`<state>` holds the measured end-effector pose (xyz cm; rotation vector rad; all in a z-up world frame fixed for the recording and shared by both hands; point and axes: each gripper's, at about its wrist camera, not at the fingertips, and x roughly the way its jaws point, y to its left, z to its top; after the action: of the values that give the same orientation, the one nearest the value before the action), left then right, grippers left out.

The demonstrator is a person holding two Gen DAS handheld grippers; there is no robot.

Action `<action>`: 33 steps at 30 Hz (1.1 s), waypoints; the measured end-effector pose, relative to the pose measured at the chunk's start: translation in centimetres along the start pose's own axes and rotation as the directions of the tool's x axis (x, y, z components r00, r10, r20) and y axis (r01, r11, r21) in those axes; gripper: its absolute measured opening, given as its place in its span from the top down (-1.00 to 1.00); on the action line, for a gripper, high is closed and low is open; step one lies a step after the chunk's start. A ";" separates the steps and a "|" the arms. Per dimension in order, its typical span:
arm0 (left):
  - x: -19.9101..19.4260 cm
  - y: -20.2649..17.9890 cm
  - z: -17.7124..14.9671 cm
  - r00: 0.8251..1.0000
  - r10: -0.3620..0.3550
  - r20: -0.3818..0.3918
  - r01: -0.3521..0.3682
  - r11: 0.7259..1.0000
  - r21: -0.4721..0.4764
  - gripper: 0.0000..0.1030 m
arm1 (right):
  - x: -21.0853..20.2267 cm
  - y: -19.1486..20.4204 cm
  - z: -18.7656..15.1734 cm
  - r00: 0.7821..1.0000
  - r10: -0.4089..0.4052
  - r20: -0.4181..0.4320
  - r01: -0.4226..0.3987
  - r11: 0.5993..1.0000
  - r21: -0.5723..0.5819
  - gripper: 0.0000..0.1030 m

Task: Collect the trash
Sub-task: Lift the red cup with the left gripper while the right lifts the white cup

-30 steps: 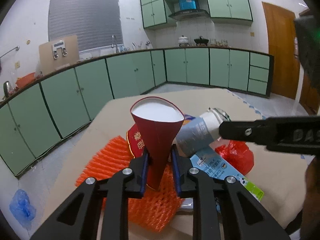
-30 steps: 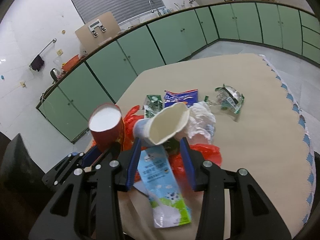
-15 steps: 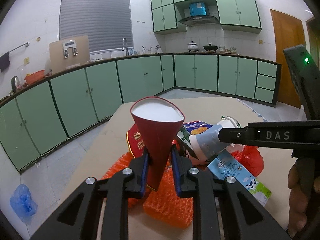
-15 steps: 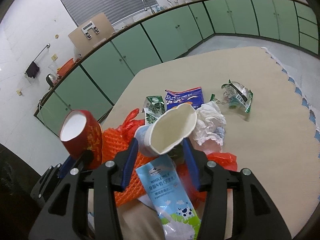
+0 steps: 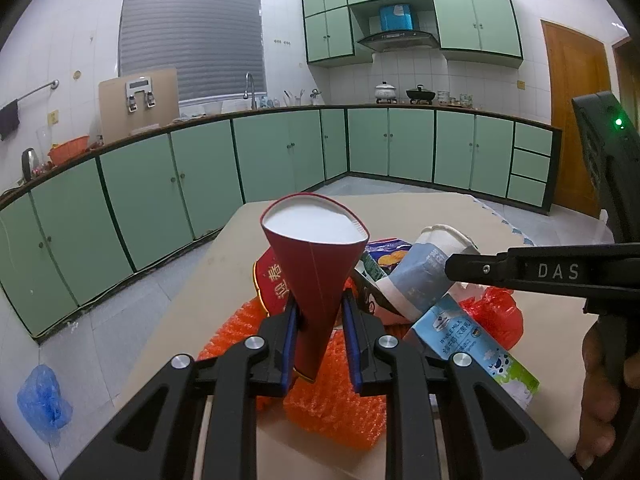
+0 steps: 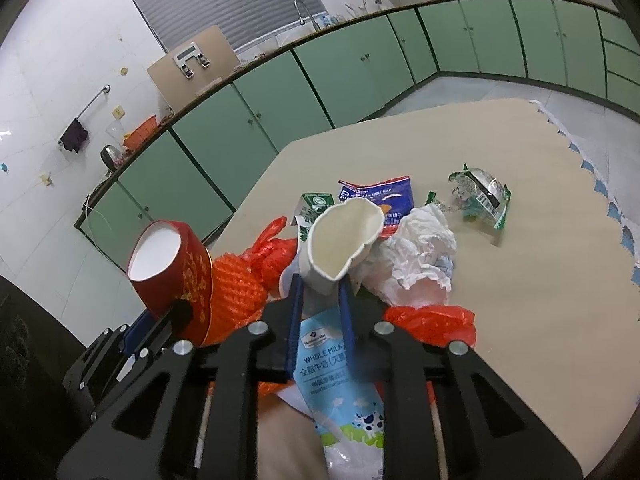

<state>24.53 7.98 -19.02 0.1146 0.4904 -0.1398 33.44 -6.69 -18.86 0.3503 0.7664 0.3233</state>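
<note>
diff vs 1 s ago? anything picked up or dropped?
Nothing dropped. The right gripper closed on the white paper cup, squashing its rim, and lifted it. The left gripper kept the red paper cup, now raised and farther left of the white one. The milk carton, tissue and wrappers stayed put.

Dim indoor light, sharp focus, dark fisheye-warped edges

A home kitchen: green cabinets [image 5: 280, 160], sink faucet [image 5: 250, 90], range hood [image 5: 396, 36].
</note>
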 end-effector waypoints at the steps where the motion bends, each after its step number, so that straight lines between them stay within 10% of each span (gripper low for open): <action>1: -0.1 0.0 0.0 1.000 0.000 0.001 0.000 1.000 0.002 0.59 | -0.1 0.1 0.0 1.000 -0.001 0.003 0.001 1.000 -0.002 0.71; 9: 0.0 -0.2 0.0 1.000 -0.007 -0.003 0.007 1.000 0.007 0.59 | -0.4 -0.3 -0.1 1.000 -0.001 -0.013 0.001 1.000 0.015 0.62; 17: 0.1 -0.2 0.1 1.000 -0.011 -0.004 0.011 1.000 0.007 0.59 | -0.6 -0.6 0.6 0.999 -0.034 0.026 0.033 0.999 0.042 -0.04; 33: 1.1 0.8 1.0 1.000 -0.001 0.021 0.002 1.000 -0.021 0.59 | 2.0 -0.9 1.7 0.999 -0.034 0.021 0.033 0.997 0.064 0.44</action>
<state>26.12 8.54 -18.60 0.0919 0.4712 -0.1371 36.11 -6.97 -19.31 0.3997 0.7610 0.2638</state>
